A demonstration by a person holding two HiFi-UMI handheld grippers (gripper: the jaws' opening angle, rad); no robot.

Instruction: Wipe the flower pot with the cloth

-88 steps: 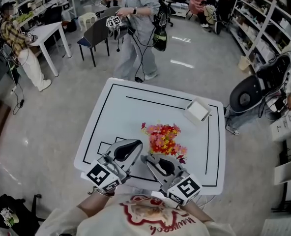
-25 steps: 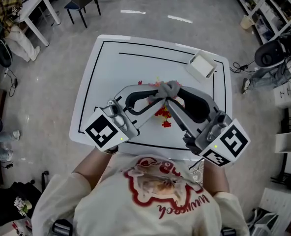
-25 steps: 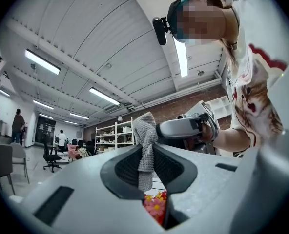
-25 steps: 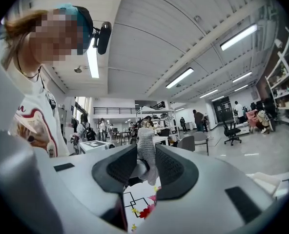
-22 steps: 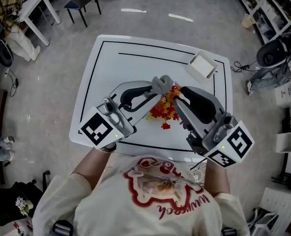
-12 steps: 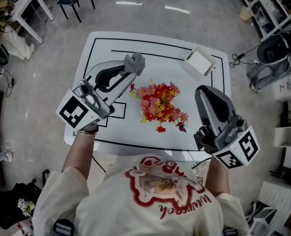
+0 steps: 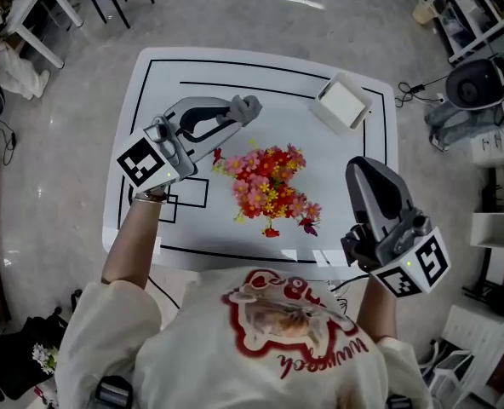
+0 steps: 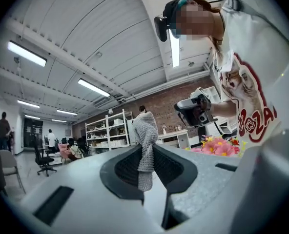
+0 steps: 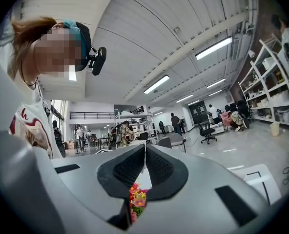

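1. Pale workshop floor surrounds a white counter [image 7: 260, 100] marked with black lines. The flower pot [image 7: 267, 186] stands near its middle. From above it shows only as a mound of red, pink and yellow blooms, and the vessel underneath is hidden.
2. The left gripper [image 7: 235, 114] is beyond the flower pot and to its left, apart from the blooms. Its jaws pinch a bunched grey cloth [image 7: 249, 106]. In the left gripper view the cloth [image 8: 145, 140] sticks up past the tips and also hangs down between the pads. This is probably so that fabric, not plastic, meets the pot.
3. The right gripper [image 7: 361, 169] is to the right of the flower pot, near the counter's edge and clear of the blooms. In its own view the jaws are pressed together with nothing between them, and the flowers show below them. It seems to be kept out of the cloth's way, or ready to steady the pot.
4. A white box [image 7: 341, 105] sits beyond the flower pot to the right and plays no part.
5. Nothing touches the pot now. The overhanging blooms suggest the cloth must come in low, from the side.
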